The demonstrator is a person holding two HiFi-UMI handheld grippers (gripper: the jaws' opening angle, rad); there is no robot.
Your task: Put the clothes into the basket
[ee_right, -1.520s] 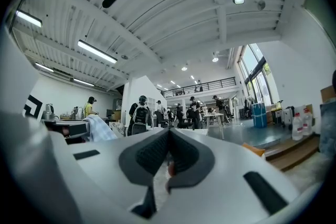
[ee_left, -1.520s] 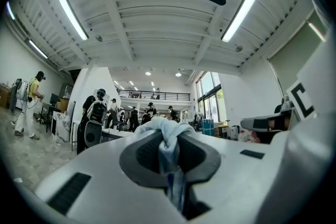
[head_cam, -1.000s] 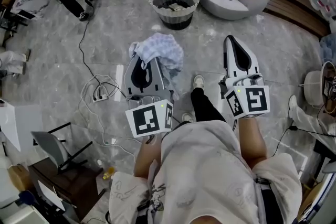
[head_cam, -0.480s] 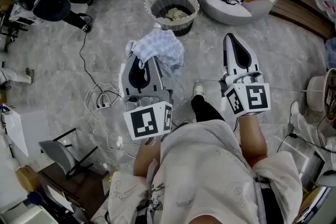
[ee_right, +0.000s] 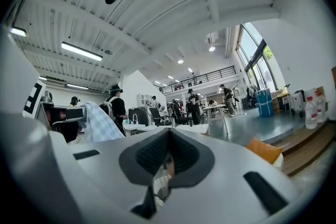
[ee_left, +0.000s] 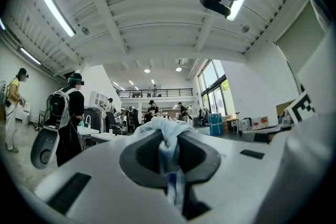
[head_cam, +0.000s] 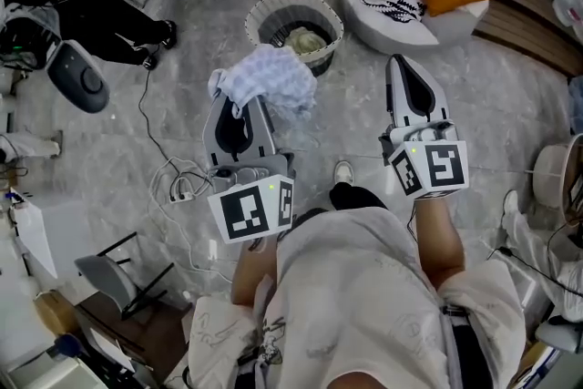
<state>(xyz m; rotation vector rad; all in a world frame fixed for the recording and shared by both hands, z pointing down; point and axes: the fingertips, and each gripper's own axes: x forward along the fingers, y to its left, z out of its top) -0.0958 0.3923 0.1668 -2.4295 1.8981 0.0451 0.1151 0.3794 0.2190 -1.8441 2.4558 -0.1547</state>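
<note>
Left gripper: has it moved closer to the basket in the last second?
Yes. The left gripper carried the checked cloth forward; it now overlaps the basket rim.

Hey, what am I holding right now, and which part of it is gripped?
The left claw pinches a bunched fold of the checked cloth; the rest bunches past its tips. The right claw is shut and empty.

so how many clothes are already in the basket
1: a pale bundle lying at the bottom of the basket; more may be hidden beneath it.
</note>
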